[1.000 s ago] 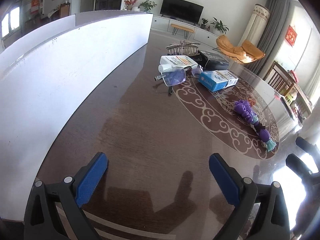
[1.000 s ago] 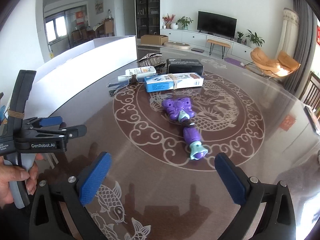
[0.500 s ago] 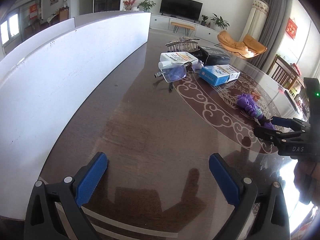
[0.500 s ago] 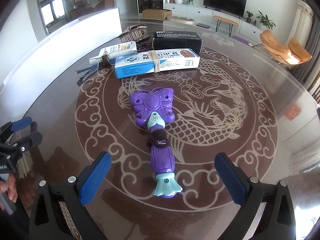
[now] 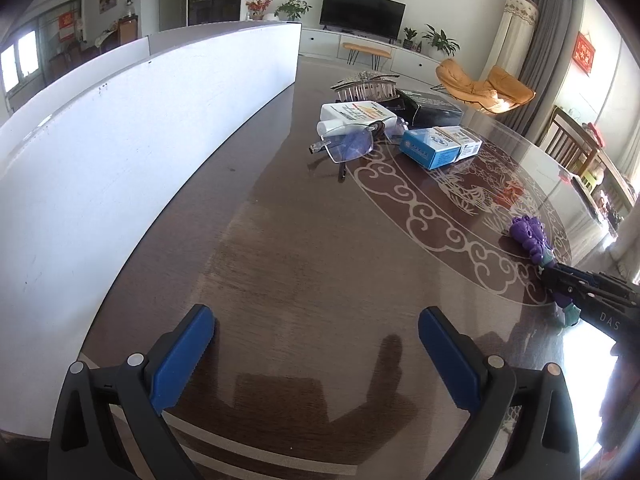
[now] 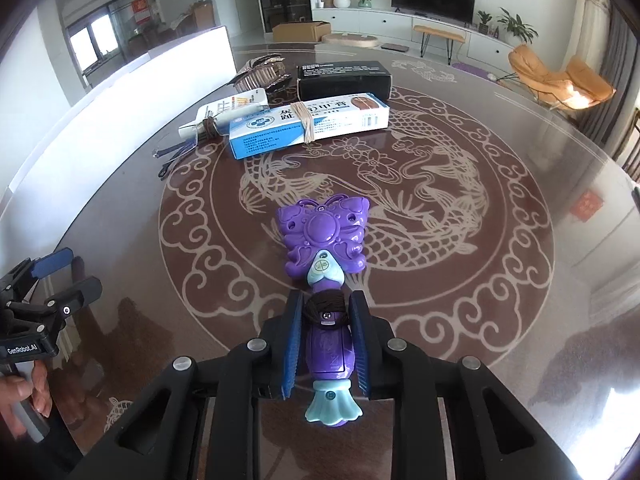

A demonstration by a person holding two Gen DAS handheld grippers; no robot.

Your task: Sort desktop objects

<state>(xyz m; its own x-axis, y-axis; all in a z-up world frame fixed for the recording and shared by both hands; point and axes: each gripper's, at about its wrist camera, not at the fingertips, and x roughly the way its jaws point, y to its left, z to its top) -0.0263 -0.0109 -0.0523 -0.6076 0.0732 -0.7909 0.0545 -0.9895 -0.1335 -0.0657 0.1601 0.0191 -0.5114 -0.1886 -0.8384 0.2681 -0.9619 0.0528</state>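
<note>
Down near the front of the worktop [image 6: 500, 208], right on the ring of the dragon pattern, sits the purple butterfly toy [image 6: 326, 240], and your right gripper [image 6: 325, 350] has just clamped onto its handle. Both blue fingers [image 6: 292, 344] press on the sides of the purple shaft, just below the dark hair tie wrapped around it, with the teal flared end poking out toward the camera. Its butterfly head points away from you and lies flat on the glossy surface. From the left wrist view you can see the same toy [image 5: 530, 236] off at the right edge with the right gripper [image 5: 560, 280] over its handle.

Farther back is the rest of the pile: a blue and white medicine box [image 6: 308, 124] with a rubber band around it, a black box [image 6: 344, 78] just behind that, a white tube [image 6: 230, 114] beside the blue box, a toothed hair clip [image 6: 262, 70] behind the tube, and a pair of glasses [image 5: 352, 146] leaning at the near side of the tube.

Your left gripper [image 5: 316, 356] hangs over bare brown worktop with its fingers [image 5: 182, 356] spread wide and nothing between them. A white board [image 5: 120, 140] runs along the left side of the worktop
</note>
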